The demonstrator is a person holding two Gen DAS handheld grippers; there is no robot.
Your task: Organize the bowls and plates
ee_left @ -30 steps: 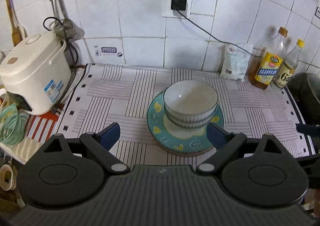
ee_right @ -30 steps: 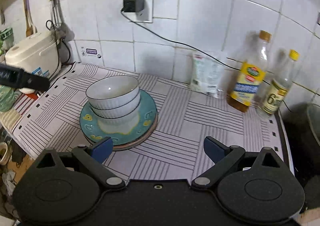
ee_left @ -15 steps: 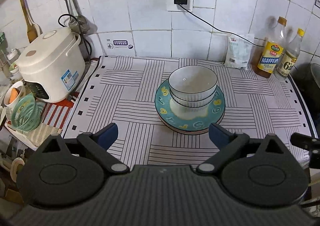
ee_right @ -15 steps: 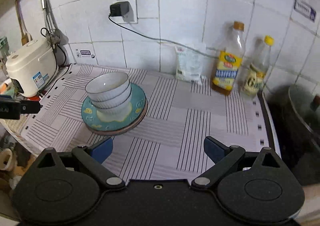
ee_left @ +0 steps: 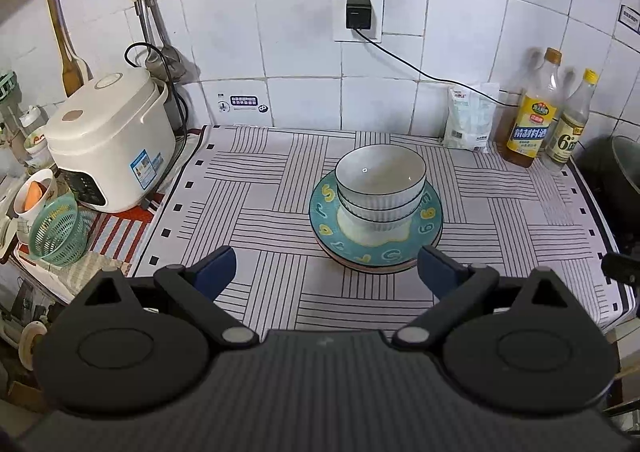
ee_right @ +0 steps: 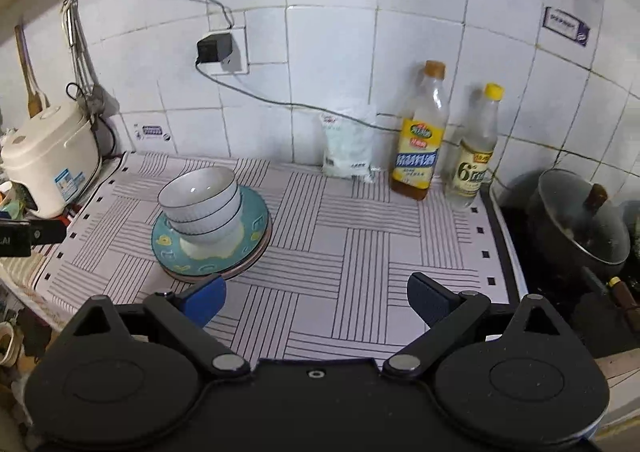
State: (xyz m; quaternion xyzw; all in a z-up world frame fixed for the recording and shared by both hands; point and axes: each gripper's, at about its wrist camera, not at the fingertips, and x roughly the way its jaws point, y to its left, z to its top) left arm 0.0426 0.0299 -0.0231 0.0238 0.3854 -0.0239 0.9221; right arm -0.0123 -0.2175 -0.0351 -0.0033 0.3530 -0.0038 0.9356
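Nearest in the left wrist view, the left gripper (ee_left: 326, 270) has its jaws spread wide with nothing between them; its blue fingertips (ee_left: 216, 270) touch nothing and hang above the striped counter cloth (ee_left: 248, 212). The right gripper (ee_right: 316, 298) is likewise spread wide and empty, poised over bare cloth to the right of the dishes. Neither gripper touches any crockery.

Just beyond the left gripper's fingertips, near the middle of the cloth, sits the teal patterned plate (ee_left: 428, 230). A pinkish rim shows under its near edge, so it appears to rest on a second plate (ee_left: 376, 269); how many plates lie below cannot be told. On the teal plate stand the nested white ribbed bowls (ee_left: 380, 184), upright and roughly centred; three rims are countable in the right wrist view.

Judgement: the sorting looks essentially complete. All visible plates and bowls are gathered into one stack, plates below and bowls above, and no loose dish shows elsewhere on the cloth. Nothing evident is left, unless the stack is to be moved.

Farther back: a rice cooker (ee_left: 108, 144) at left, a white bag (ee_left: 468, 122) and two bottles (ee_left: 532, 116) against the tiled wall, and a lidded pot (ee_right: 580, 220) at far right.
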